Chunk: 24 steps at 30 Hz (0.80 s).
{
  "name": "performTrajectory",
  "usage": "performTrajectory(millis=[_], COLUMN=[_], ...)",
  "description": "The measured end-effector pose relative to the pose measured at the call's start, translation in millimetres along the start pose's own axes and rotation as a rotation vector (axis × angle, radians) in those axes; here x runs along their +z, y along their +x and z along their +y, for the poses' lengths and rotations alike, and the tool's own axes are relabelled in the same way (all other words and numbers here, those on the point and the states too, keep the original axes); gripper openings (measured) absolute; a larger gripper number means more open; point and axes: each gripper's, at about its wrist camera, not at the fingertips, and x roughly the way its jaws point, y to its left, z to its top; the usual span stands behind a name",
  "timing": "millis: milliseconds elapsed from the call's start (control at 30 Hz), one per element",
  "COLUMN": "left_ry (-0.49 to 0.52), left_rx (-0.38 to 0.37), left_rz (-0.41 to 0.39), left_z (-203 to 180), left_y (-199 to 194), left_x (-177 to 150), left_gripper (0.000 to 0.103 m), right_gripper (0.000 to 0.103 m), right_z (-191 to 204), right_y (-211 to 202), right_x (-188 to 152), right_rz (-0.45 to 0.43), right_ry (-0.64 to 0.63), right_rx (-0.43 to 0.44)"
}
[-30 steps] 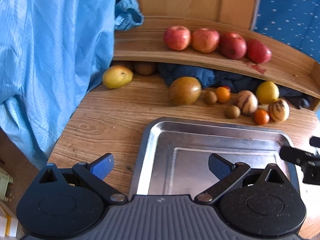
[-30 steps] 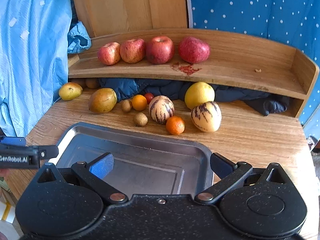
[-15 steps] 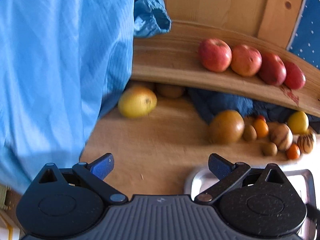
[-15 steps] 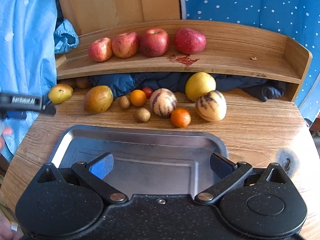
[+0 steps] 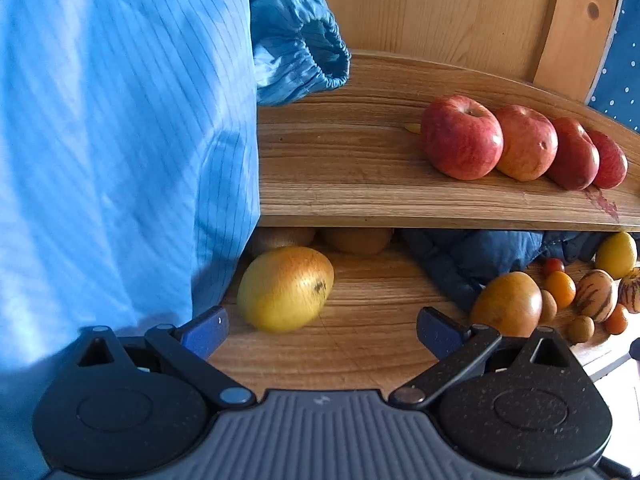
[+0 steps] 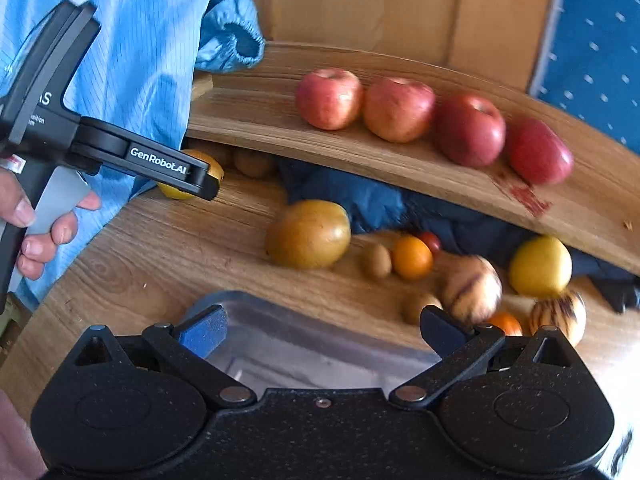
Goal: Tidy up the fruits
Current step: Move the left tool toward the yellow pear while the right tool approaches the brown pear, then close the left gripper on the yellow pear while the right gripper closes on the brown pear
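Left gripper wide open, perhaps touching yellow mango.

2 wrist fisheyes, facing shelf, shared apples

The left tongs stand wide apart just short of the yellow oval mango, with bare wooden bench between their tips. To their left, hanging light-blue striped cloth walls off the bench's left edge and touches the mango's side. Above, the curved wooden shelf overhangs the bench's back edge, leaving a low gap (partly stuffed with dark blue fabric). Right of the mango, the bench lies bare up to the brown round pear. On the shelf, the left end is bare wood; four red apples fill the middle.
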Motion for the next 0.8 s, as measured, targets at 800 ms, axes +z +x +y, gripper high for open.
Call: performTrajectory(millis=[800], left_ry=[0.135], left_rx=[0.018], left_rz=[-0.079], left_z=[4.5], left_y=[33.9], left_x=[1.8], left_gripper=[0.087], right_gripper=[0.084], right_z=[8.5], right_y=[77.4], right_x=[50.9], right_rz=[0.046], right_ry=[0.010], right_rx=[0.004])
